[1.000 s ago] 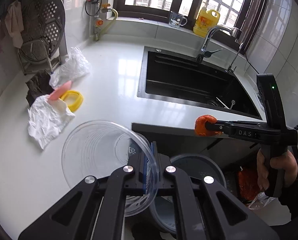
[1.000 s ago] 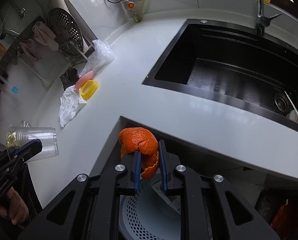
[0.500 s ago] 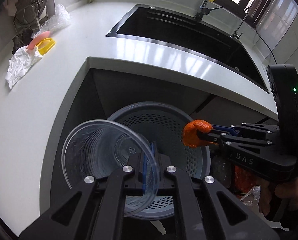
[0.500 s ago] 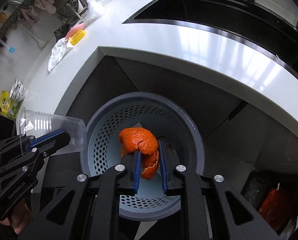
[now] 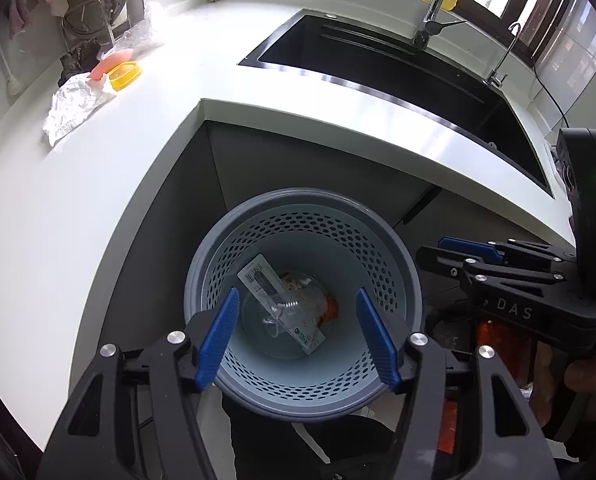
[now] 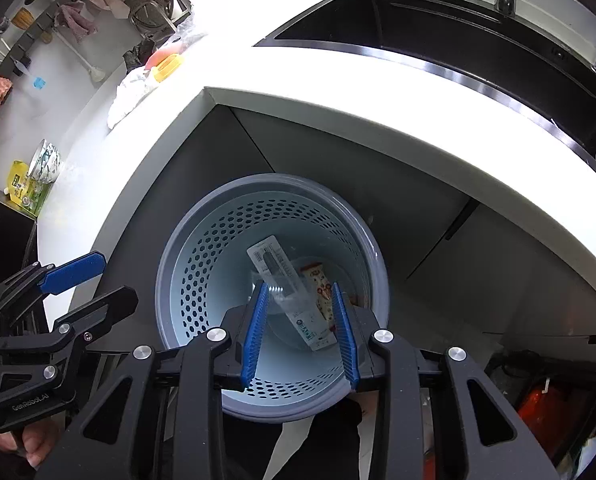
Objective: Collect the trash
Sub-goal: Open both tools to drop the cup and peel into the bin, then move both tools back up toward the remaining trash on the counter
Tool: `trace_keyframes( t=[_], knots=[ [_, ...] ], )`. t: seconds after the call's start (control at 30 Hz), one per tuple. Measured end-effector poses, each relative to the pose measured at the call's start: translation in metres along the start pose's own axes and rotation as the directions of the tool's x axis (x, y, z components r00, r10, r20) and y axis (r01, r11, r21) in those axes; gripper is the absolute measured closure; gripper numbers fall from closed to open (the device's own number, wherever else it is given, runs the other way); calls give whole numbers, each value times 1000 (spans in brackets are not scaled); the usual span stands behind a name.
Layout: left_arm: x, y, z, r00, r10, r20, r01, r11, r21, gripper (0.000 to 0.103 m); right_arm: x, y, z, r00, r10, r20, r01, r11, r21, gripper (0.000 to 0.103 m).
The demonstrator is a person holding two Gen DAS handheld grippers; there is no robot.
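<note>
Hovering over the grey perforated bin (image 5: pixel 310 216), both tools have their blue pads spread apart and hold nothing: the left tool (image 5: pixel 298 336) is wide open right above the rim, and the right tool (image 6: pixel 298 332) is open a little less, also centred over the bin. At the bottom lie a clear plastic cup (image 5: pixel 276 318), a flat wrapper (image 5: pixel 282 304) across it, and a bit of orange peel (image 5: pixel 330 308) at its edge, so this load of trash appears to be dropped.

The step in hand looks like pulling away and going back for more. Lift each tool straight up before swinging toward the desk (image 5: pixel 98 184), since the bin sits tucked under the desk's overhanging corner and the pads could catch that edge or the rim. Keep the two tools apart; they are close side by side.

More trash seems to wait on the desk: crumpled white paper (image 5: pixel 78 106), a yellow lid (image 5: pixel 125 76) touching a pink item (image 5: pixel 112 63), and a clear plastic bag (image 5: pixel 142 34) behind. The dark sink (image 5: pixel 378 64) lies to the right, clear of that path.
</note>
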State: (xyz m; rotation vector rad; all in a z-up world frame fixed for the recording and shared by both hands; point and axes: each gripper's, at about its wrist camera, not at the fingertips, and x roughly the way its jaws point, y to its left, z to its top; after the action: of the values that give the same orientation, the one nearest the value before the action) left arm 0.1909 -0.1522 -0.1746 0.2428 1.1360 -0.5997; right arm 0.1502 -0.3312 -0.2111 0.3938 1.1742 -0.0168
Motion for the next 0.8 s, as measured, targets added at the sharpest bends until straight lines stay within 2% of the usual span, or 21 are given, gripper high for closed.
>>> trace_keyframes(
  t=[0.33, 0.6, 0.8],
  knots=[
    [-11, -5, 3, 1000, 27, 16, -27, 1000, -2, 41, -17, -3, 5, 999, 16, 35, -16, 1000, 3, 70],
    [-49, 2, 14, 991, 87, 100, -86, 996, -20, 36, -45, 10, 17, 993, 46, 110, -44, 999, -18, 70],
    [-79, 23, 31, 980, 111, 164, -103, 993, -60, 30, -61, 35, 40, 985, 61, 158, -53, 997, -52, 65]
  ],
)
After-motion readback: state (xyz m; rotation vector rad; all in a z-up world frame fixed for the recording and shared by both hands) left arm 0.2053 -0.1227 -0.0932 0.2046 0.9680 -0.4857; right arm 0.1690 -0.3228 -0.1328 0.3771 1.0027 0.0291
